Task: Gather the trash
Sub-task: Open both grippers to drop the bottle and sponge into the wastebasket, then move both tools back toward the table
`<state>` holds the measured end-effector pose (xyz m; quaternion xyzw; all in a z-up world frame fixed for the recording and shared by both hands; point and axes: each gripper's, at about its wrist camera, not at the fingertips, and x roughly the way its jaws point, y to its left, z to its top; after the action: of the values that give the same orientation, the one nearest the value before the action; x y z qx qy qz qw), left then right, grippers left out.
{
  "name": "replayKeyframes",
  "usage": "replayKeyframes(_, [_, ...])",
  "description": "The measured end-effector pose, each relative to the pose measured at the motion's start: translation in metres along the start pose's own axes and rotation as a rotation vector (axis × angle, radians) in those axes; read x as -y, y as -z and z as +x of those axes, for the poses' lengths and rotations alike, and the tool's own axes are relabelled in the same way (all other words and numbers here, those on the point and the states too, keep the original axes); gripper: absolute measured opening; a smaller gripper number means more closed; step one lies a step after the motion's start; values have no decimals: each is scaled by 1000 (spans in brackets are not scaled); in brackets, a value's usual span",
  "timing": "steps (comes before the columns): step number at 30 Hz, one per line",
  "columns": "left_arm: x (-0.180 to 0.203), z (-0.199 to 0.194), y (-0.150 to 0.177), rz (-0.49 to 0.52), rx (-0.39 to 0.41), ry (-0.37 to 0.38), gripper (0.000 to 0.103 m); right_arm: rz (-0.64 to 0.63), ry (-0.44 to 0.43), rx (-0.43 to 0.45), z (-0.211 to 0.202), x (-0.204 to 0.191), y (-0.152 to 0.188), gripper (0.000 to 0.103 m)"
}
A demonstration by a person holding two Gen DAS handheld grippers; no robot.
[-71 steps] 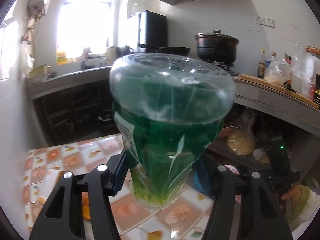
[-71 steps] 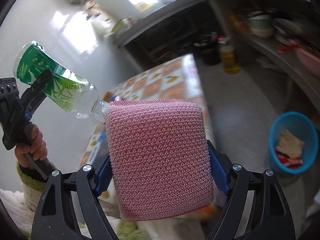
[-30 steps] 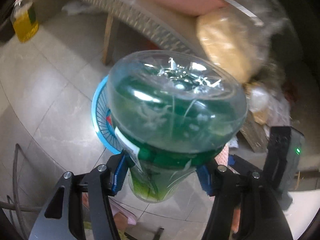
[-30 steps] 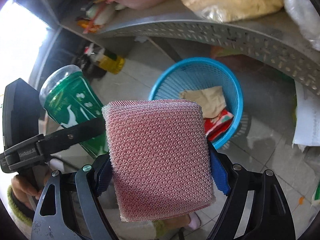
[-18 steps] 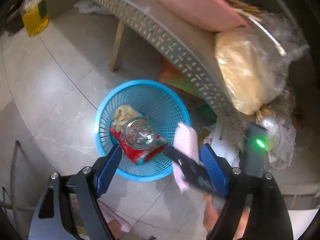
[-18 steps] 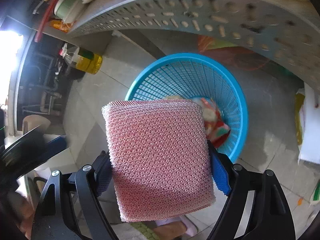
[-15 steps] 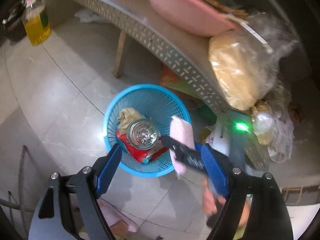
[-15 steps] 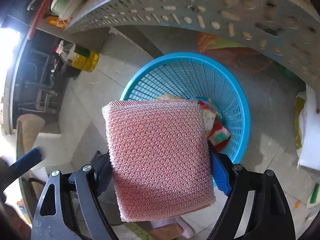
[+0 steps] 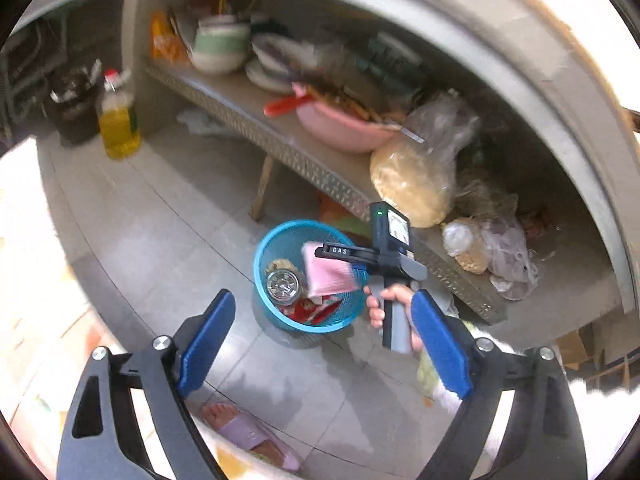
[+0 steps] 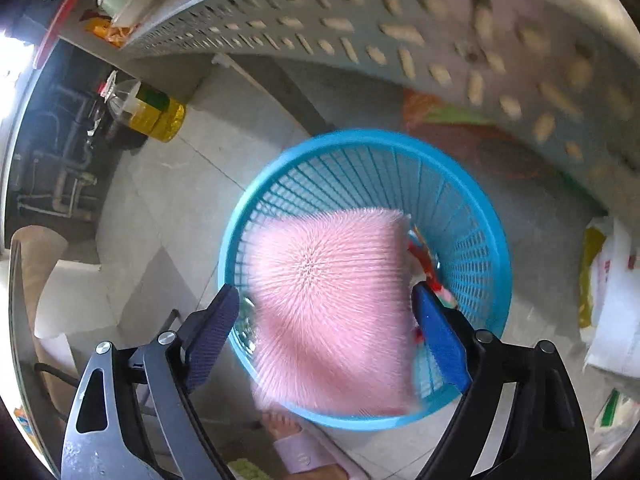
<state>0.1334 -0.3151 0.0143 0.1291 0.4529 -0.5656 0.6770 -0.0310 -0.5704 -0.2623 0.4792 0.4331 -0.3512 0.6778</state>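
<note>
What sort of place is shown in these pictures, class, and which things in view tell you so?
Most likely a home kitchen, seen at floor level. Under a counter, a shelf holds stacked bowls and a pink basin; a bottle of cooking oil stands on the tiled floor, near a blue waste basket.

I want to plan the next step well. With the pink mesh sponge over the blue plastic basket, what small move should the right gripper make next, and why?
Probably lift the right gripper away, jaws open. Its jaws have just been opening, and the pink mesh sponge looks blurred, seemingly dropping free over the blue plastic basket. The clear bottle already lies inside.
</note>
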Motion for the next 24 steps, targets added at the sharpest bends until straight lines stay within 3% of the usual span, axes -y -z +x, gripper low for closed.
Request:
replayKeyframes(4, [-3, -54, 36, 2, 92, -41, 93, -27, 37, 23, -1, -8, -2, 86])
replayKeyframes(13, [-34, -113, 103, -102, 166, -163, 94, -125, 38, 88, -23, -25, 19, 86])
replayKeyframes(19, [-45, -147, 125, -134, 232, -194, 95, -186, -14, 170, -70, -43, 41, 86])
replayKeyframes(24, [-51, -170, 138, -155, 279, -215, 96, -300, -97, 253, -135, -85, 79, 86])
